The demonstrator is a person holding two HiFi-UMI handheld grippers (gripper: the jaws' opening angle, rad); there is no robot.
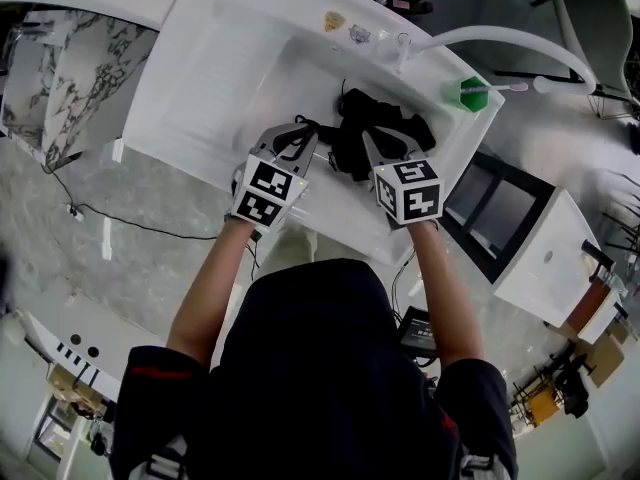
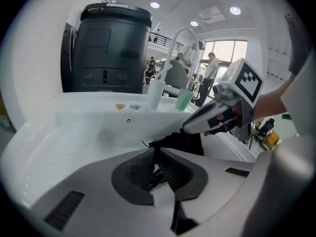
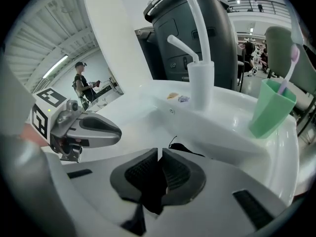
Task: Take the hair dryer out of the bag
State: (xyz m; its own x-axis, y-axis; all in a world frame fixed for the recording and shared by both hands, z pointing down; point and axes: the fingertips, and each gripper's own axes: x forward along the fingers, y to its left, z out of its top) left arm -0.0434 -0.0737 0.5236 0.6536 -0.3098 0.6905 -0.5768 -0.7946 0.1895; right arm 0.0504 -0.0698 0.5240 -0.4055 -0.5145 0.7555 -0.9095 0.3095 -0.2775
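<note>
A black fabric bag (image 1: 385, 123) lies in the basin of the white sink (image 1: 220, 58), close to its near wall. The hair dryer does not show in any view. My left gripper (image 1: 303, 140) reaches over the near rim at the bag's left end; in the left gripper view (image 2: 157, 154) its jaws are shut on a thin black drawstring of the bag (image 2: 185, 142). My right gripper (image 1: 380, 148) is beside it over the bag's middle; in the right gripper view (image 3: 159, 157) it is shut on a fold of black bag fabric (image 3: 150, 194).
A white curved faucet (image 1: 480, 38) and a green cup (image 1: 468, 93) holding a toothbrush stand on the sink's far right rim. Two small items (image 1: 345, 26) lie on the back ledge. A dark tall machine (image 2: 113, 48) stands behind the sink. People stand in the background.
</note>
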